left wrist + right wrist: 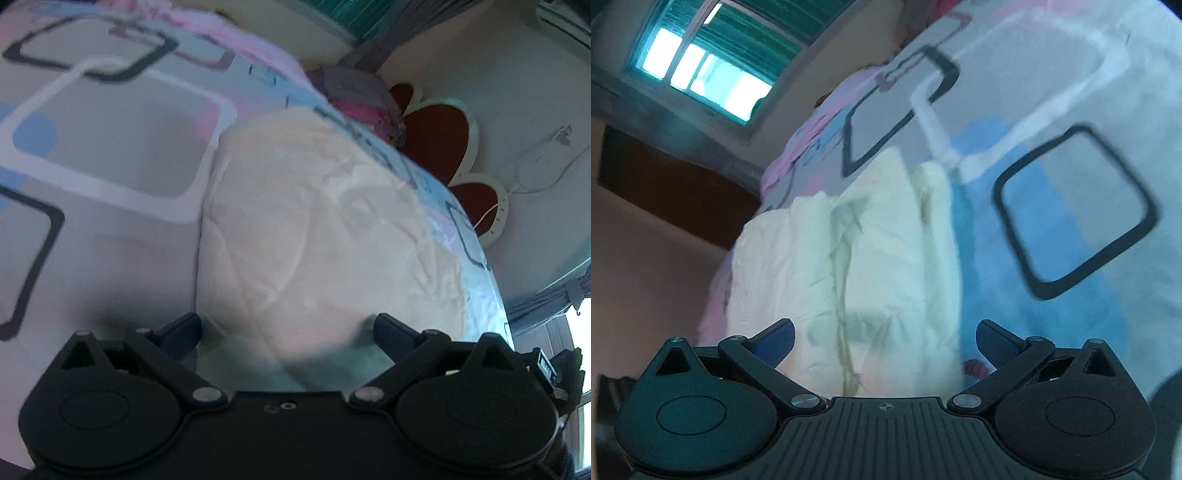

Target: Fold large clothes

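Note:
A cream garment [317, 236] lies spread on a bed sheet [110, 147] printed with rounded squares. In the left wrist view my left gripper [288, 332] is open, its jaws wide apart just above the garment's near edge, holding nothing. In the right wrist view the same cream garment [871, 251] shows folds and a seam running lengthwise. My right gripper [884, 339] is open, close over the garment's near end, holding nothing.
A heart-shaped red and white headboard [439, 136] stands at the bed's far side, with a folded pink and grey pile [358, 96] near it. A white cable [535, 166] hangs on the wall. A window [701, 66] and a dark board [672, 192] lie beyond the bed.

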Demonstrator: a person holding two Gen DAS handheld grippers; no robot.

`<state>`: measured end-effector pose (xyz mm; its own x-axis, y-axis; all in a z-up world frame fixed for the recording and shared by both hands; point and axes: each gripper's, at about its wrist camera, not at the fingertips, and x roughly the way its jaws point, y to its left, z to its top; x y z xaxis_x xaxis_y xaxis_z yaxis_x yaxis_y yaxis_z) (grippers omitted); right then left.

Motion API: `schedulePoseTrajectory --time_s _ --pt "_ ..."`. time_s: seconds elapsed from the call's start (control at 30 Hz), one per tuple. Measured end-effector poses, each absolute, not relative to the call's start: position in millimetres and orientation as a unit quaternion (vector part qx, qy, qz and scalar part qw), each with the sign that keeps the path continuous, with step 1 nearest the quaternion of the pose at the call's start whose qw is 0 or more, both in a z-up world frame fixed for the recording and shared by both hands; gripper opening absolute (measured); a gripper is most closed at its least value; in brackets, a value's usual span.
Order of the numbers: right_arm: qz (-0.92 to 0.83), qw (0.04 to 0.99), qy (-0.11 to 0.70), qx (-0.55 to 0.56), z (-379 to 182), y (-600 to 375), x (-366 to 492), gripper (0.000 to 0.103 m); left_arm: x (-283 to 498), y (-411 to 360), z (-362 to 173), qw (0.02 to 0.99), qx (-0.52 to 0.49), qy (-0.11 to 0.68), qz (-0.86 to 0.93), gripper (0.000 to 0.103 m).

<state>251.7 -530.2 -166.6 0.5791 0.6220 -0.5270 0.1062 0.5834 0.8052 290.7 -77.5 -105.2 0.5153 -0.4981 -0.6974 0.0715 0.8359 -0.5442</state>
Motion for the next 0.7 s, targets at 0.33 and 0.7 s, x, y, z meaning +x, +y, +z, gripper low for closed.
schedulePoseTrajectory --time_s 0.33,0.7 --pt "0.229 0.743 0.448 0.441 -205 -529 270 0.103 292 -60 -135 0.8 -0.304 0.483 -0.184 0.099" --pt "0.244 0.752 0.465 0.398 -196 -527 280 0.103 293 -58 -151 0.783 -0.33 0.491 -0.194 0.094"
